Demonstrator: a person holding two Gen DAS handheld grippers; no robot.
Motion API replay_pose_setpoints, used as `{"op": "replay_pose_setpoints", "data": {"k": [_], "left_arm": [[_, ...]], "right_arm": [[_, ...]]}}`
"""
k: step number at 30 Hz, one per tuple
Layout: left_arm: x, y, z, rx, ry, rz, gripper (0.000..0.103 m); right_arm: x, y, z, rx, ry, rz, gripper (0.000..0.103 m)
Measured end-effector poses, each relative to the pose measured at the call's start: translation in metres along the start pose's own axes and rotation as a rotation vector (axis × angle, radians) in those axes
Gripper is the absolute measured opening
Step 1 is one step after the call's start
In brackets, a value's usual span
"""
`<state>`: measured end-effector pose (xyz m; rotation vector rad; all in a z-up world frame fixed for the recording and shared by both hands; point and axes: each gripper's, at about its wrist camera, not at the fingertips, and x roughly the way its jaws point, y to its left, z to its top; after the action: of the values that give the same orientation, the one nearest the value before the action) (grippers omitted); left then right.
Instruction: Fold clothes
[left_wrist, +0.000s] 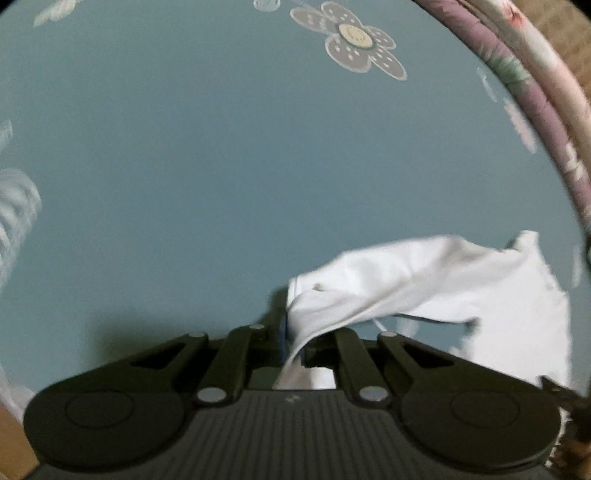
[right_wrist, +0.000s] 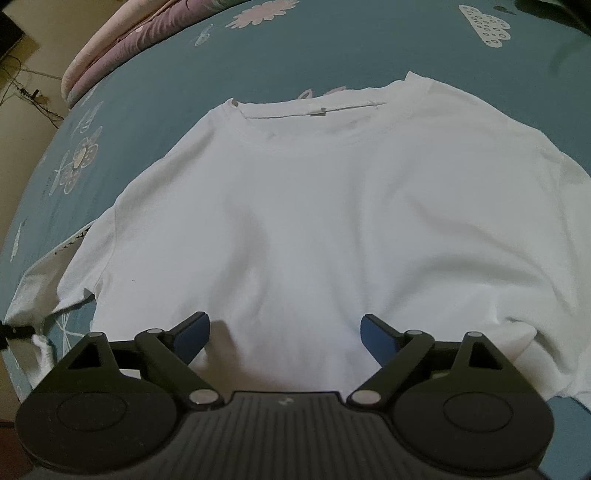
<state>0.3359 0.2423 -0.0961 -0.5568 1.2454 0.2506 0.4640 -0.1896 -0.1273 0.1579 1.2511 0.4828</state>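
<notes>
While spread flat on the blue sheet (right_wrist: 332, 44), white T-shirt (right_wrist: 314, 221) at first fold; left gripper (left_wrist: 295, 339) clamped on sleeve (left_wrist: 388, 280); right gripper (right_wrist: 284, 332) wide, empty. Next: carry sleeve over chest.

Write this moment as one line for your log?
left gripper: shut on white T-shirt, sleeve lifted | right gripper: open, above the shirt's lower body | shirt: spread on teal bedsheet, collar far

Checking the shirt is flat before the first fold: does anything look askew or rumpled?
Mostly flat. The white T-shirt lies face up on the blue bedsheet, but one sleeve is bunched and lifted, pinched in the left gripper. The right gripper hovers open.
</notes>
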Motion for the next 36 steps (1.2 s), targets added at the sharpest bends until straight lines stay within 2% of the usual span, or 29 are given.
{"op": "replay_pose_setpoints", "data": {"k": [3,6,8,13,17,23,24,26,30,33,36], "left_arm": [[0.005,0.005,0.027,0.043,0.007,0.055,0.007],[0.015,0.008,0.046,0.048,0.024,0.064,0.017],[0.020,0.010,0.051,0.054,0.032,0.074,0.028],[0.008,0.020,0.034,0.076,-0.021,0.070,0.047],[-0.017,0.038,0.017,0.001,-0.087,0.064,0.056],[-0.047,0.082,-0.030,-0.250,-0.195,0.021,0.056],[-0.049,0.089,-0.040,-0.310,-0.210,-0.004,0.056],[-0.045,0.098,-0.061,-0.454,-0.217,-0.108,0.057],[-0.011,0.099,-0.093,-0.676,-0.163,-0.275,0.057],[0.009,0.098,-0.109,-0.787,-0.150,-0.343,0.057],[0.016,0.103,-0.113,-0.858,-0.203,-0.375,0.057]], "right_arm": [[0.000,0.001,0.001,-0.007,0.004,-0.004,0.092],[0.001,0.001,0.001,-0.012,0.008,-0.009,0.092],[0.000,0.001,0.001,-0.012,0.008,-0.011,0.092],[-0.002,0.001,0.001,-0.014,0.015,-0.016,0.092],[-0.003,0.001,0.000,-0.011,0.017,-0.022,0.092],[-0.004,0.002,-0.001,0.003,0.022,-0.026,0.092],[-0.004,0.002,-0.001,0.003,0.024,-0.026,0.092],[-0.003,0.003,-0.001,0.001,0.025,-0.028,0.092],[-0.002,0.003,0.000,-0.001,0.027,-0.033,0.092],[-0.002,0.003,0.001,0.001,0.032,-0.033,0.092],[-0.001,0.003,0.002,-0.002,0.036,-0.030,0.092]]}}
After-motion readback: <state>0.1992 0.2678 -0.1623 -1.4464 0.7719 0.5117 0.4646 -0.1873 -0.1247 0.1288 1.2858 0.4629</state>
